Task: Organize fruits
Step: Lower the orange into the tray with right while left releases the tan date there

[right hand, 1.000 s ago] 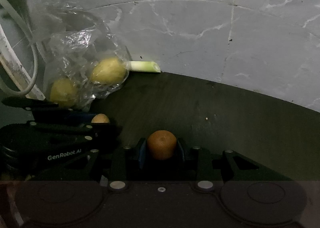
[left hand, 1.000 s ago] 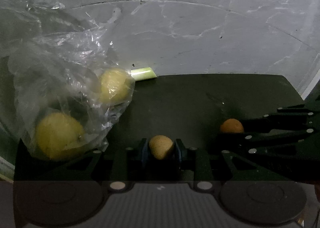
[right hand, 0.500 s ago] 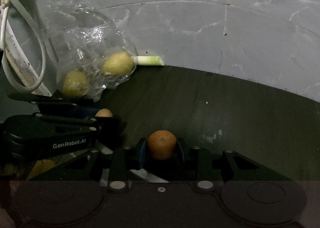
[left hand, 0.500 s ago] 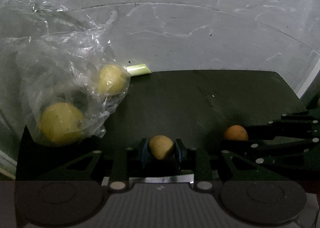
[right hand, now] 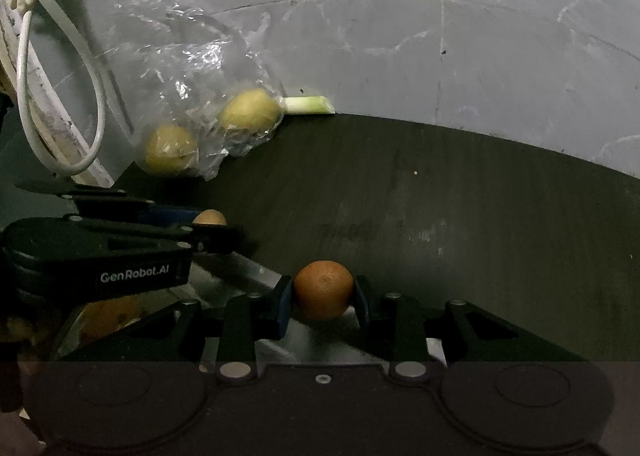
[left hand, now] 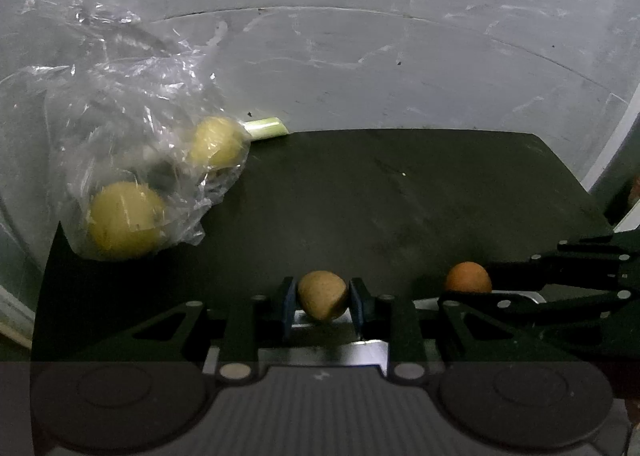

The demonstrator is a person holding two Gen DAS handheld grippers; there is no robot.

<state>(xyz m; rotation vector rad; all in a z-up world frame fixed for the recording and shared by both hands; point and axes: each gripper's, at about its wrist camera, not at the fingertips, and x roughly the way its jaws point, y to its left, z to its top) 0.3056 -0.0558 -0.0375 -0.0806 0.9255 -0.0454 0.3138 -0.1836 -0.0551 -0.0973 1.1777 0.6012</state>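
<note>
Two fruits are in your grip at once: your left hand-held gripper (left hand: 322,295) is clamped on a small brownish fruit (left hand: 322,294), and your right hand-held gripper (right hand: 323,290) is clamped on an orange fruit (right hand: 323,289), each pinched between its blue-padded fingers. Both grippers sit over the near edge of the dark table (left hand: 400,208), side by side and close together, with a strip of shiny metal (right hand: 256,276) showing just beneath them. At the far left corner of the table lies a crumpled clear plastic bag (left hand: 132,128) holding two yellow-green fruits (left hand: 125,218), one nearer the left edge and one at the far edge. A pale green stalk piece (left hand: 266,127) rests on the far edge, touching the bag. White cable (right hand: 60,96) hangs beyond the left edge.
</note>
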